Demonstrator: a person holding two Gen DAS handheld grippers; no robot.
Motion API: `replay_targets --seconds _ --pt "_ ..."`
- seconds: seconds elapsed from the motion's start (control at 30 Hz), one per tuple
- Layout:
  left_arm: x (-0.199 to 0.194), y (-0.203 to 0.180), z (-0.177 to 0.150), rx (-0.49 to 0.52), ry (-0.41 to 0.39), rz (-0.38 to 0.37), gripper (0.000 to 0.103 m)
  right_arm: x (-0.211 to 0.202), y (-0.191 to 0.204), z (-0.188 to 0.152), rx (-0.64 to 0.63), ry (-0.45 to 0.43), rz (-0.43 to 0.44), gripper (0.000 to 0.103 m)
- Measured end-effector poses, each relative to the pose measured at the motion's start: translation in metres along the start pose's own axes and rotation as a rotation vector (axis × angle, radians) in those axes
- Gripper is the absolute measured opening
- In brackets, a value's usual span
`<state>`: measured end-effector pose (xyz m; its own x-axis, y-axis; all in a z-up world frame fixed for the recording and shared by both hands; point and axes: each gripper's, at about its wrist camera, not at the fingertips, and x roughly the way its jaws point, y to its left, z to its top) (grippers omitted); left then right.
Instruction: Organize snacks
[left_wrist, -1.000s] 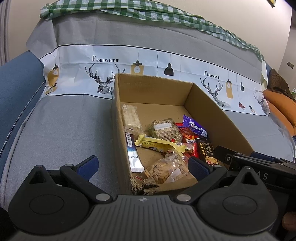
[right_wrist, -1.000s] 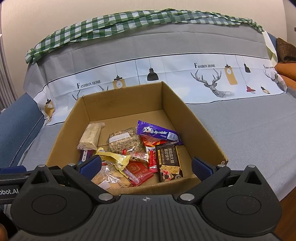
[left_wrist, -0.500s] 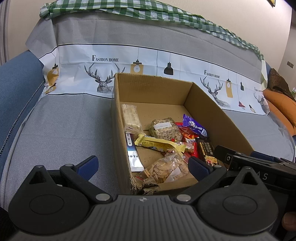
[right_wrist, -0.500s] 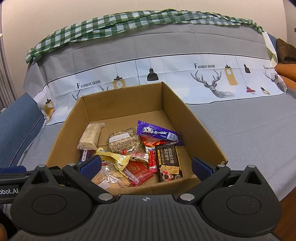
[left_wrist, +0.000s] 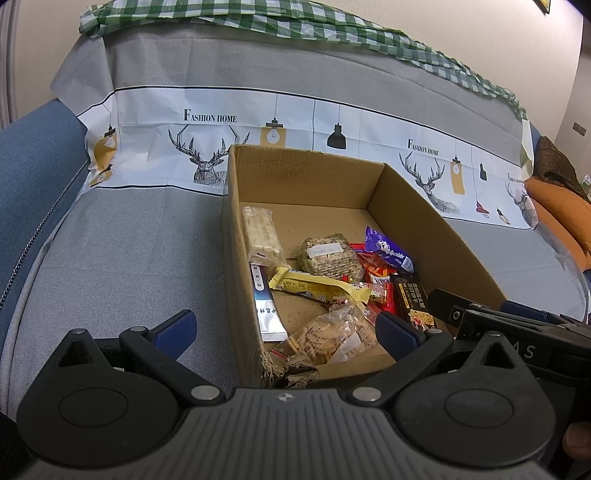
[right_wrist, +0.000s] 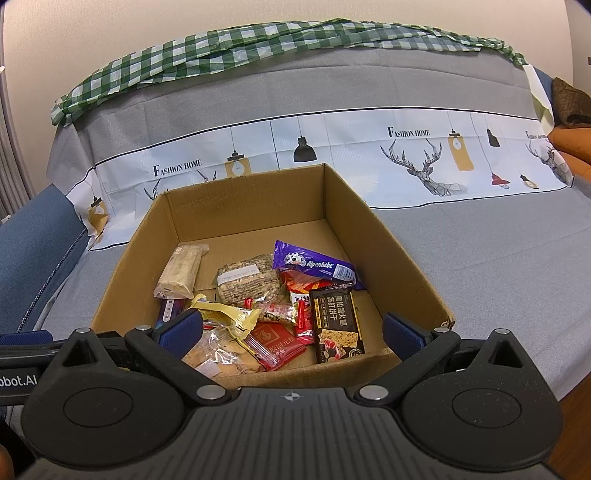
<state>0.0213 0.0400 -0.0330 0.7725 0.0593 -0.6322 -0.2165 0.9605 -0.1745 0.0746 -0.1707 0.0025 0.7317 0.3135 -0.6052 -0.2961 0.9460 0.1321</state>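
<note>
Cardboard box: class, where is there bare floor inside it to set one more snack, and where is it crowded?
Bare floor lies at the back of the box, between the rear wall and the purple packet, and beside the pale bar. The front half is crowded: black packet, red packet, yellow packet and crackers overlap.

Deer-print cover (right_wrist: 406, 155), green checked cloth (right_wrist: 229, 48)

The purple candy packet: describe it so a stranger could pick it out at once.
Find the open cardboard box on the grey sofa cover. Among the snacks inside, look toward the right wall, behind the black cracker pack. The purple candy packet is the only purple wrapper with white lettering, lying across red wrappers.
</note>
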Motion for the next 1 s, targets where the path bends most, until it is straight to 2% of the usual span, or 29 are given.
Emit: replay_targets --seconds 1.0 --pt "0.0076 -0.0008 0.0044 0.017 -0.005 -0.038 0.103 0.0079 -0.0023 0.0041 0.029 0.017 -0.014 0.102"
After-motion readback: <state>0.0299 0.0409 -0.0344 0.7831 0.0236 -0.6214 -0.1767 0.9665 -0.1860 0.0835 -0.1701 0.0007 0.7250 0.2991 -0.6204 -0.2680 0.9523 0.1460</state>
